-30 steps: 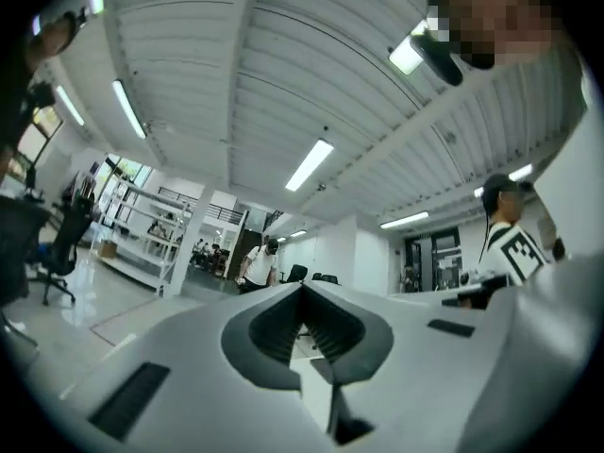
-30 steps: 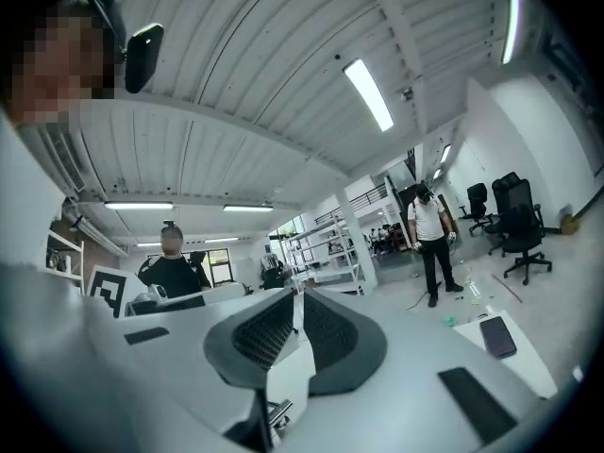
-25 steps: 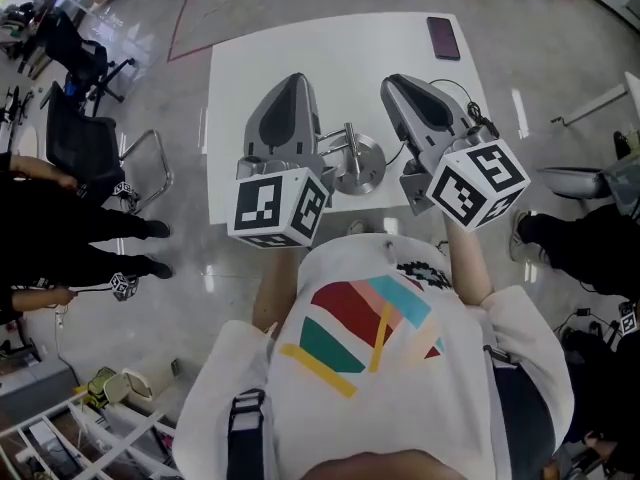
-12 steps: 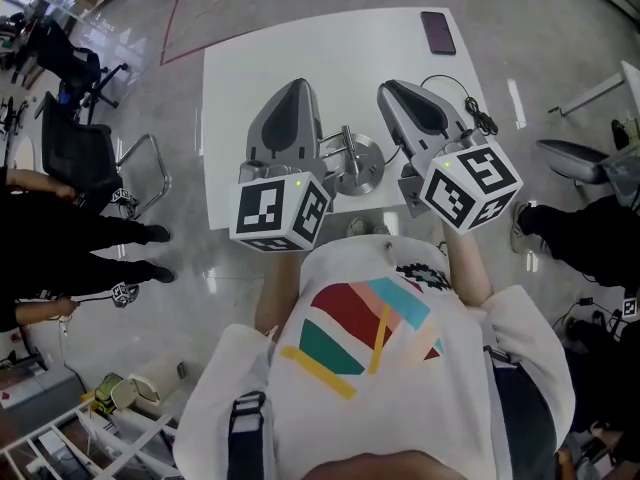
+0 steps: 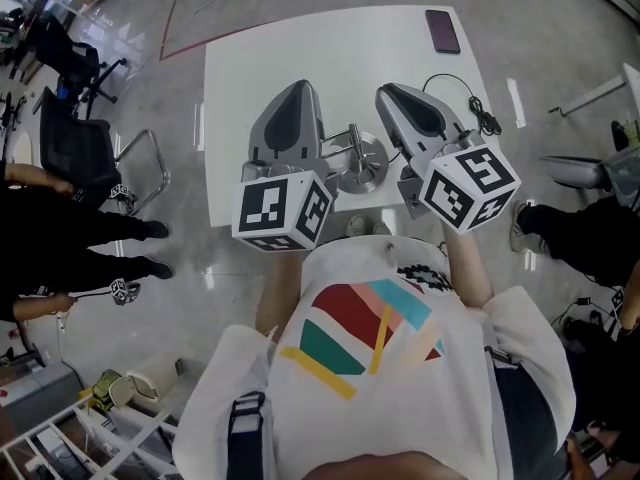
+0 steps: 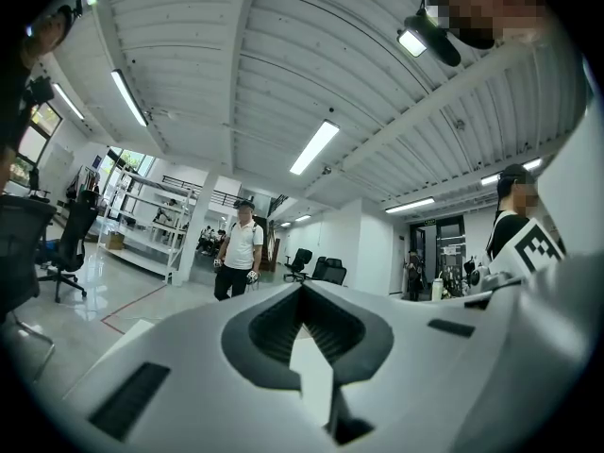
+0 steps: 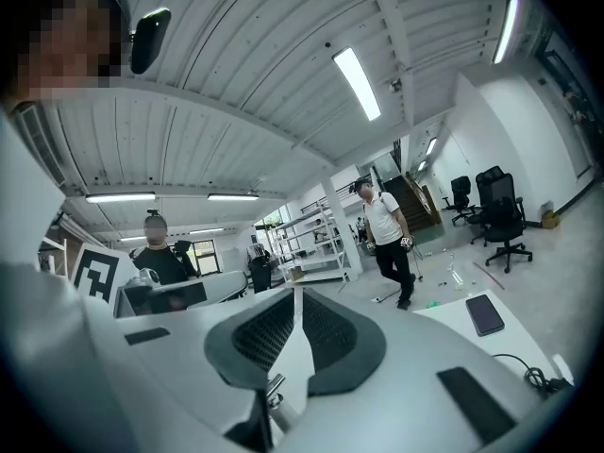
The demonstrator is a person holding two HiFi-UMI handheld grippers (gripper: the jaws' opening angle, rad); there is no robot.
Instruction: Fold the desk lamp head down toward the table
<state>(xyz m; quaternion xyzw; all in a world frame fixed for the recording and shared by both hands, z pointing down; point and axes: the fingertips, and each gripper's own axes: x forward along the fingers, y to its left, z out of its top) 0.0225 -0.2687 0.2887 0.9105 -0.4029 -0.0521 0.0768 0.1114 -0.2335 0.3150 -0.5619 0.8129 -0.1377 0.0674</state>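
The desk lamp shows in the head view as a round silver base (image 5: 362, 165) with a thin metal stem (image 5: 350, 136), near the front edge of the white table (image 5: 250, 58). How its head stands I cannot tell. My left gripper (image 5: 297, 83) hovers just left of the lamp and my right gripper (image 5: 392, 88) just right of it. Both point level, away from me. Each is shut with nothing between its pads, as the left gripper view (image 6: 302, 288) and the right gripper view (image 7: 296, 293) confirm. A metal part of the lamp (image 7: 274, 392) peeks below the right jaws.
A dark phone (image 5: 442, 30) lies at the table's far right corner. A black cable (image 5: 468, 100) coils right of the right gripper. Office chairs (image 5: 80, 133) and standing people (image 5: 60, 233) are left of the table. A person in white (image 7: 387, 239) walks beyond it.
Both grippers stay shut and hold their places beside the lamp. Only the head view has shifted slightly.
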